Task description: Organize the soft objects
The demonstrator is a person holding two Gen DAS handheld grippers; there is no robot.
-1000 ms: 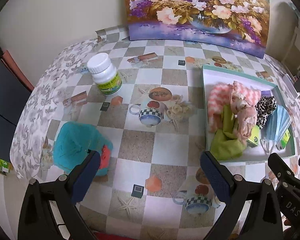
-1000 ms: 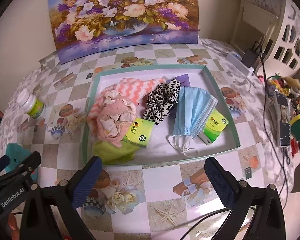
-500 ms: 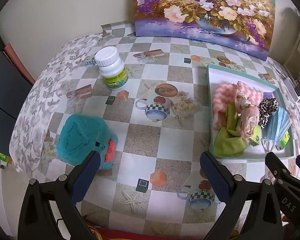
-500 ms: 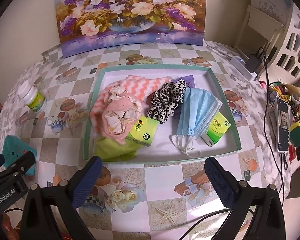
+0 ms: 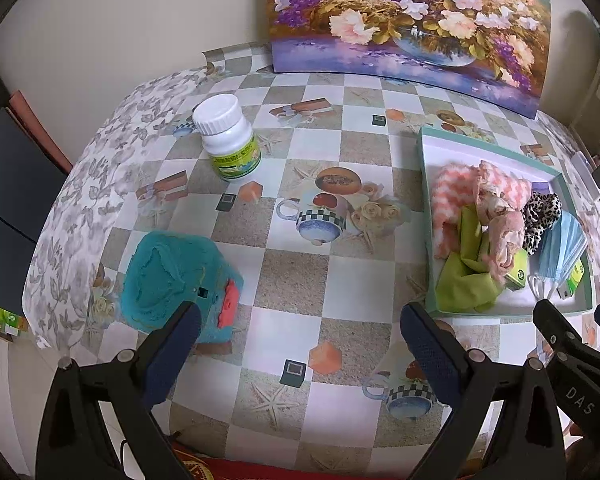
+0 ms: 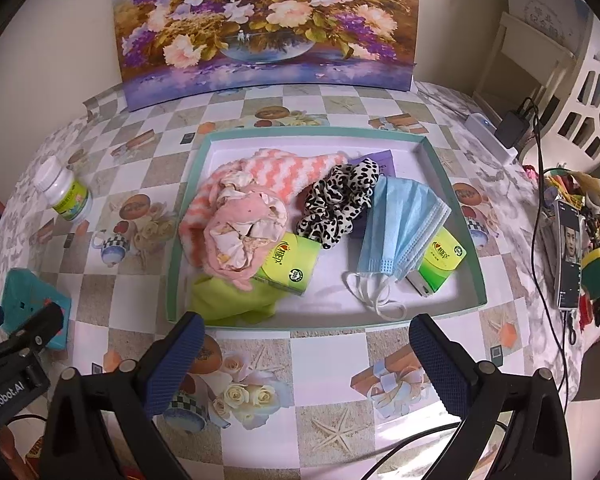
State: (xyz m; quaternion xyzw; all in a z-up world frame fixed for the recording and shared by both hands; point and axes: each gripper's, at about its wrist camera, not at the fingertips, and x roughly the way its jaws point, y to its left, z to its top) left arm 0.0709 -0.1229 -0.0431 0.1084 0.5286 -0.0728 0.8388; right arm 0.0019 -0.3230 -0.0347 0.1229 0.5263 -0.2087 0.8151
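A teal-rimmed white tray (image 6: 456,200) (image 5: 426,168) holds a pink zigzag towel (image 6: 300,176), a pink frilly cloth (image 6: 240,236), a green cloth (image 6: 228,300), a leopard scrunchie (image 6: 340,204), a blue face mask (image 6: 404,224) and two green tissue packs (image 6: 290,266). My right gripper (image 6: 304,360) is open and empty in front of the tray. My left gripper (image 5: 296,348) is open and empty over the tablecloth, left of the tray. A teal block (image 5: 172,280) with a red part lies by its left finger.
A white pill bottle (image 5: 228,140) stands at the back left. A flower painting (image 6: 268,24) leans on the wall. A phone (image 6: 568,260), cables and clutter lie at the table's right edge. The table edge drops off on the left.
Both grippers have drawn back and up from the table, so the tray, bottle and teal block look farther away. Both stayed open.
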